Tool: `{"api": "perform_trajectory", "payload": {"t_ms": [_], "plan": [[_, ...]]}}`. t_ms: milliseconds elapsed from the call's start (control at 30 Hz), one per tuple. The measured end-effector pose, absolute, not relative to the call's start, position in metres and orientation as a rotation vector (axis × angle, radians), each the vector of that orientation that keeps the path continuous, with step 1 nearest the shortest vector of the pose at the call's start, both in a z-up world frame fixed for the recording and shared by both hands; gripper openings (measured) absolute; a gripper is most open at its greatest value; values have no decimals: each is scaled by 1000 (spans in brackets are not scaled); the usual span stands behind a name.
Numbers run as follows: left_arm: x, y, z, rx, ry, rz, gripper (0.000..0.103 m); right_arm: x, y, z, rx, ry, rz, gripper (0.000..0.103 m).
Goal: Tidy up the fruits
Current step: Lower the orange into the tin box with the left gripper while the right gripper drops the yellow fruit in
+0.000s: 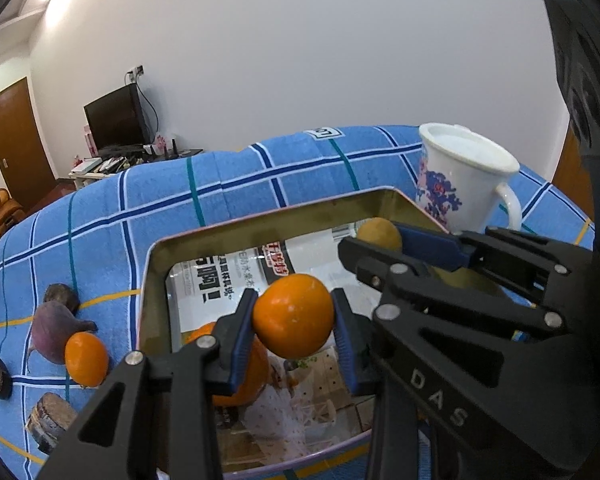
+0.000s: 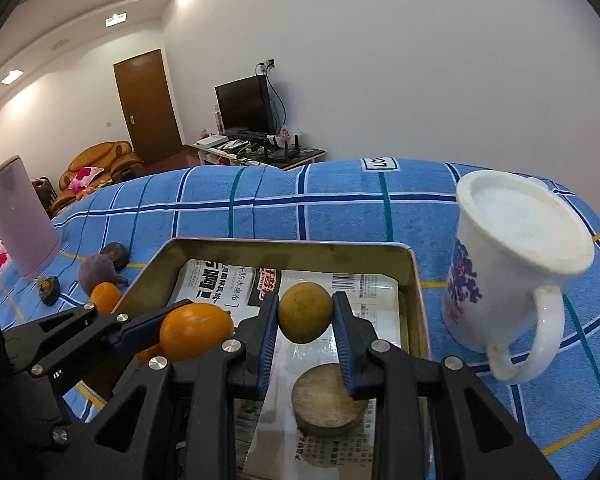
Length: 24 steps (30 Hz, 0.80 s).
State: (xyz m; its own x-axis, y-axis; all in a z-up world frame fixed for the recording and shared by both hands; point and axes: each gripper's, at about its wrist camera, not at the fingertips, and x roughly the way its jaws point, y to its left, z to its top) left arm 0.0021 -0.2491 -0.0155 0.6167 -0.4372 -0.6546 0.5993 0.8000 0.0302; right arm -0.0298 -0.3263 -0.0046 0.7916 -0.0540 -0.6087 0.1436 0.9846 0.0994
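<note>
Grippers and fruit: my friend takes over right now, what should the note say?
Left gripper: jaws shut on an orange, held over the tin.
Right gripper: jaws shut on a yellow-green fruit, also over the tin.
In the tin: another orange and a round brown slice.
On the cloth, left of the tin: one small orange, a purple fig and some dark pieces.
Done: some fruit is in.
Left: release both fruits into the tin, then probably fetch those on the cloth.
</note>
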Motion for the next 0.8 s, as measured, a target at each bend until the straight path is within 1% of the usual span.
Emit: {"api": "perform_trajectory", "payload": {"t_ms": [33, 67, 100, 167, 233, 267, 333, 400, 433, 533, 800], "plan": [[2, -249, -16, 256, 681, -603, 39, -30, -326, -5, 146, 650, -106, 33], [3, -250, -15, 255, 680, -597, 40, -29, -327, -5, 153, 650, -104, 41], [4, -250, -15, 256, 679, -591, 48, -29, -327, -6, 161, 649, -101, 54], [2, -251, -14, 260, 667, -580, 59, -30, -328, -6, 173, 641, -99, 69], [-3, -250, -12, 263, 645, -581, 63, -33, -327, -3, 169, 625, -104, 70], [-5, -250, -10, 267, 630, -584, 67, -34, -327, -1, 164, 613, -106, 70], [-11, -249, -7, 274, 601, -575, 80, -38, -327, 2, 160, 591, -116, 70], [-15, -244, -3, 258, 566, -563, 101, -43, -329, 7, 163, 561, -141, 69], [-18, -241, 0, 242, 546, -558, 103, -46, -331, 10, 172, 544, -149, 69], [-26, -230, 9, 208, 496, -535, 103, -55, -336, 19, 187, 483, -190, 69], [-27, -199, 12, 193, 472, -409, 103, -76, -337, 26, 174, 335, -262, 70]]}}
